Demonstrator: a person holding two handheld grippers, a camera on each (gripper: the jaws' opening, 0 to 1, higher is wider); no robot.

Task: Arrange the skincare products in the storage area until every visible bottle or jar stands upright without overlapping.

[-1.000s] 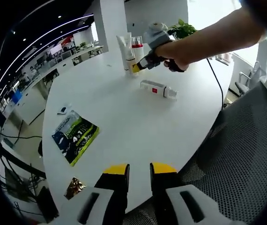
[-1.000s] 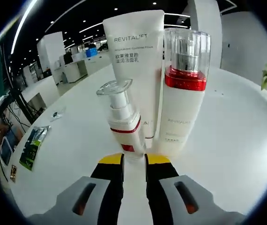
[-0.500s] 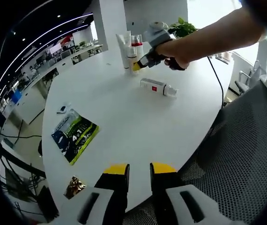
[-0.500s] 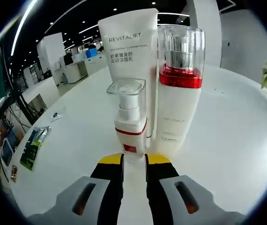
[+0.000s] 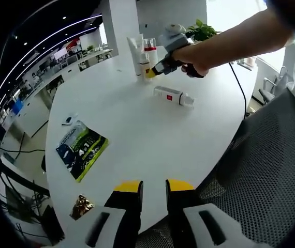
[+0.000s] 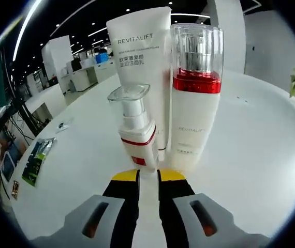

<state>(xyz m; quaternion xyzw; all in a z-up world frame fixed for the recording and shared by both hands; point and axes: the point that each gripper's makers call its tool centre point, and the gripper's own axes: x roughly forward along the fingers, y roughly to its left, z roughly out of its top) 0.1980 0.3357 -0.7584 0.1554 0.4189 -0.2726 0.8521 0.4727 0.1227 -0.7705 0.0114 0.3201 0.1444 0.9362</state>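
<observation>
In the right gripper view, the right gripper (image 6: pixel 147 175) has its yellow-tipped jaws closed narrow on the base of a small pump bottle (image 6: pixel 137 137), which has a clear square cap, a white body and a red band. The bottle leans a little to the left between the jaws, over the white table (image 6: pixel 251 155). Just behind it, and touching or nearly so, stand two taller things upright: a white tube (image 6: pixel 143 62) with printed lettering straight beyond the jaws, and to its right a white bottle (image 6: pixel 195 98) with a red collar under a clear cap. Far off to the gripper's left a green packet (image 6: pixel 36 161) lies flat on the table.

In the left gripper view, the left gripper (image 5: pixel 153 187) hangs near the table's close edge with its jaws a narrow gap apart and nothing between them. A small shiny wrapper (image 5: pixel 81 205) lies just to its left, and the green packet (image 5: pixel 82 150) lies further ahead on the left, with a small card (image 5: pixel 69 121) beyond it. Well ahead and slightly right, another white bottle (image 5: pixel 173 96) with a red label lies on its side. Beyond that, a person's hand (image 5: pixel 196 56) holds the right gripper (image 5: pixel 150 73) at the standing tube (image 5: pixel 137 54) and red-collared bottle (image 5: pixel 151 51). A mesh chair (image 5: pixel 271 170) sits to the gripper's right.
</observation>
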